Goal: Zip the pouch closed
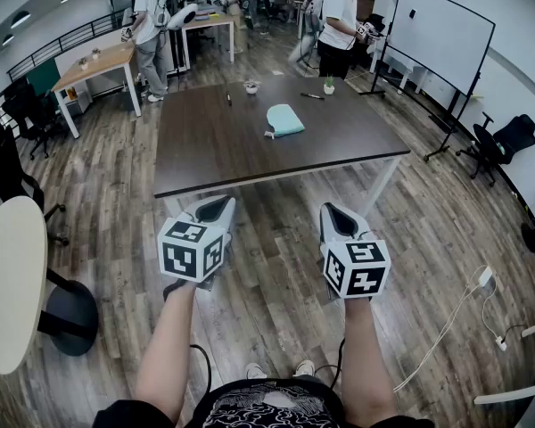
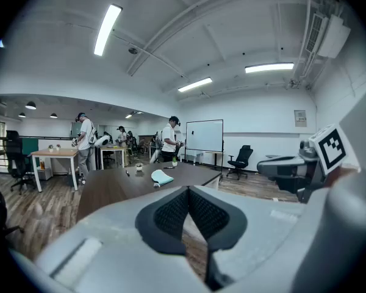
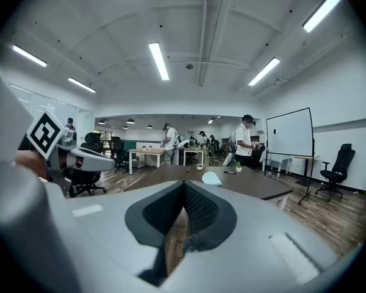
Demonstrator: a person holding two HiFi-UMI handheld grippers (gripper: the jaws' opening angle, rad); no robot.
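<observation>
A light teal pouch (image 1: 284,119) lies on the dark brown table (image 1: 214,150), towards its far middle; it is also small in the left gripper view as the pouch (image 2: 162,176) and in the right gripper view as the pouch (image 3: 211,178). Both grippers hang in the air before the table's near edge, well short of the pouch. My left gripper (image 1: 218,206) is shut with nothing between its jaws. My right gripper (image 1: 332,210) is shut and empty too. Each points almost level towards the table.
On the far table edge stand a small potted plant (image 1: 329,86), a pen (image 1: 313,96), a marker (image 1: 229,99) and a small bowl (image 1: 251,86). Several people stand beyond. A whiteboard (image 1: 439,36) is at right, a round white table (image 1: 9,279) at left, cables (image 1: 446,328) on the floor.
</observation>
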